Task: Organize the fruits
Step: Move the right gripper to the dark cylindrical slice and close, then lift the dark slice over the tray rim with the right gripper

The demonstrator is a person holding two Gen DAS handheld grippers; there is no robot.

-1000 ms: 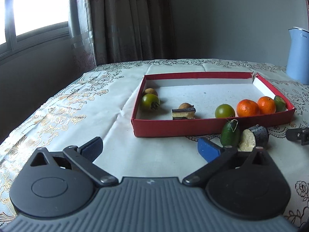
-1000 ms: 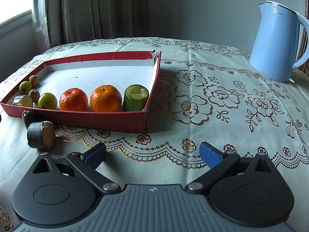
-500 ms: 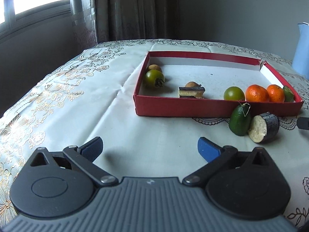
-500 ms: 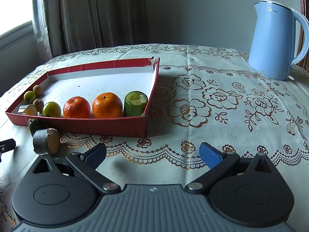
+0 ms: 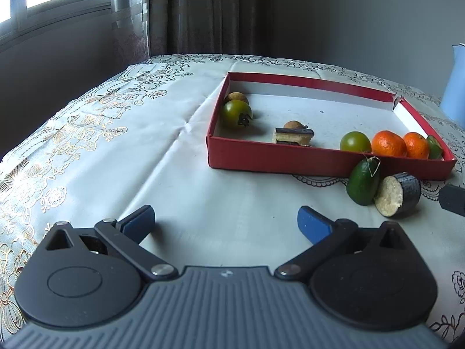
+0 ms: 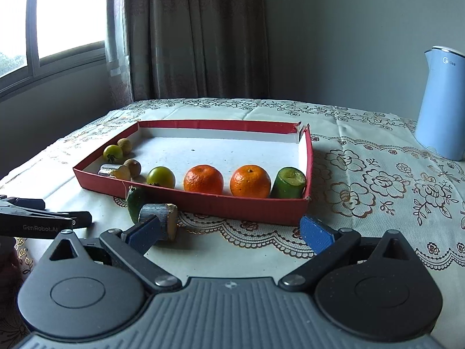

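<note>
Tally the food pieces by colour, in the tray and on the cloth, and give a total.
Orange: 2
Green: 4, round ones, cut piece, oval one on the cloth
Brown: 2
Dark-skinned, pale-fleshed cut pieces: 2
Total: 10

Kettle (image 5: 456, 87) cut by the right edge; green fruit (image 6: 135, 206) half behind the dark cylinder piece (image 6: 162, 224)

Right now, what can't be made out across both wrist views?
- Kettle: cut by left view's right edge.
- Dark-skinned cut piece: partly behind right gripper's finger, right view.
- Layered slice: hidden low by red tray's wall; unidentifiable.
- Left gripper: only its side shows in right view.
</note>
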